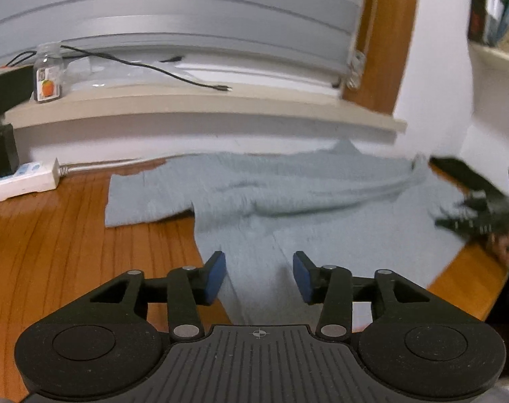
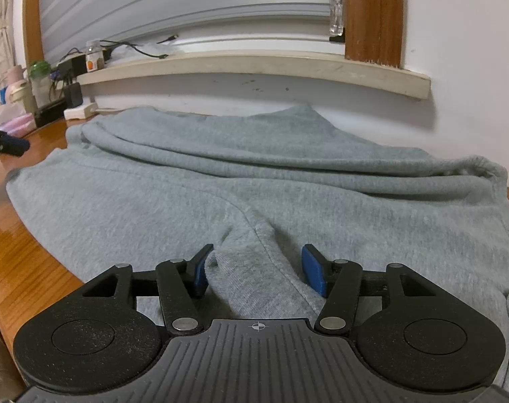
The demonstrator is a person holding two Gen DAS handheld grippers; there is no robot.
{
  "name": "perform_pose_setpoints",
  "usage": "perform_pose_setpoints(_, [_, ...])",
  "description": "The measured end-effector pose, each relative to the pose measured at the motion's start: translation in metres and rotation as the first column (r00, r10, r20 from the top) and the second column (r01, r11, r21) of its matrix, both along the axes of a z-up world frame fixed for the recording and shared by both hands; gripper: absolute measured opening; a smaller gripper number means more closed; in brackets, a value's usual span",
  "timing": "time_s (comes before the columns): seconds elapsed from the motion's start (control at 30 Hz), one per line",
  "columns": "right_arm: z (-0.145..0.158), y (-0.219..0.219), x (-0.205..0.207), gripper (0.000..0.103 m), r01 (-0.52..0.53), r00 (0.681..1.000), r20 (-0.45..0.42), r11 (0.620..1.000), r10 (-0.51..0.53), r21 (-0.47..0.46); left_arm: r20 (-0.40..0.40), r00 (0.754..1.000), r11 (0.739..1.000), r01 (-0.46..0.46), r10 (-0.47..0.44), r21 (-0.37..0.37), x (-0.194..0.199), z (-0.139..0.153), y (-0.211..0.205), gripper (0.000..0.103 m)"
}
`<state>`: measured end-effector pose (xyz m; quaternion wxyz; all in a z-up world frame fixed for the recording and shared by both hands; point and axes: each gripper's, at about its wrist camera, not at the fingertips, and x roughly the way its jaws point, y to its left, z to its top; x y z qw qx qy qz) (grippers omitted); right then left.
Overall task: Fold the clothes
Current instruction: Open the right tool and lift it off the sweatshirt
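Note:
A light grey fleece garment [image 1: 321,208] lies spread over the wooden table [image 1: 53,252], one sleeve reaching left and a long fold running across its far part. My left gripper [image 1: 259,275] hangs open just above the garment's near left edge, its blue pads clear of the cloth. In the right wrist view the garment [image 2: 254,174] fills the middle. My right gripper [image 2: 256,270] stands open astride a raised ridge of cloth; the left pad is close against it, the right pad apart. The right gripper [image 1: 475,208] shows blurred at the right edge of the left wrist view.
A white power strip [image 1: 22,181] with a black plug sits at the back left. On the window sill [image 1: 204,107] stand a small jar [image 1: 48,74] and a black cable. Cups and bottles [image 2: 16,94] crowd the far left. The table's rounded edge [image 1: 472,278] runs near right.

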<state>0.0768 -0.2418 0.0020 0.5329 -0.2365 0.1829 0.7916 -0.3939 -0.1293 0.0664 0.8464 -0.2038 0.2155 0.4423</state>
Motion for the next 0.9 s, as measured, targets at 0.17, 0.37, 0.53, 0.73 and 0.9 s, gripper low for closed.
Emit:
perform_pose_setpoints(0.17, [0.000,0.000,0.001,0.056,-0.001,1.000,-0.006,1.000,0.001,-0.001,-0.031,0.998,0.998,0.058,-0.058,-0.008,0.034,0.003,0.019,0.051])
perform_pose_setpoints(0.37, [0.000,0.000,0.002,0.056,-0.004,1.000,-0.005,1.000,0.004,0.000,-0.147,0.984,0.993,0.086,-0.096,-0.075,0.055,-0.025,0.026,0.049])
perform_pose_setpoints(0.53, [0.000,0.000,0.004,0.057,-0.011,1.000,-0.016,1.000,0.011,-0.004,-0.168,0.982,0.996,0.078,-0.085,-0.050,0.046,-0.030,0.002,0.049])
perform_pose_setpoints(0.73, [0.003,-0.005,0.007,0.068,-0.004,0.999,-0.034,1.000,0.004,0.022,-0.197,0.978,0.998,0.067,-0.069,-0.019,0.054,-0.021,0.000,0.051])
perform_pose_setpoints(0.9, [0.019,-0.033,0.021,0.068,0.022,0.996,-0.087,0.998,-0.017,0.059,-0.144,0.978,0.987,0.155,-0.150,0.030,0.101,-0.003,0.016,0.063])
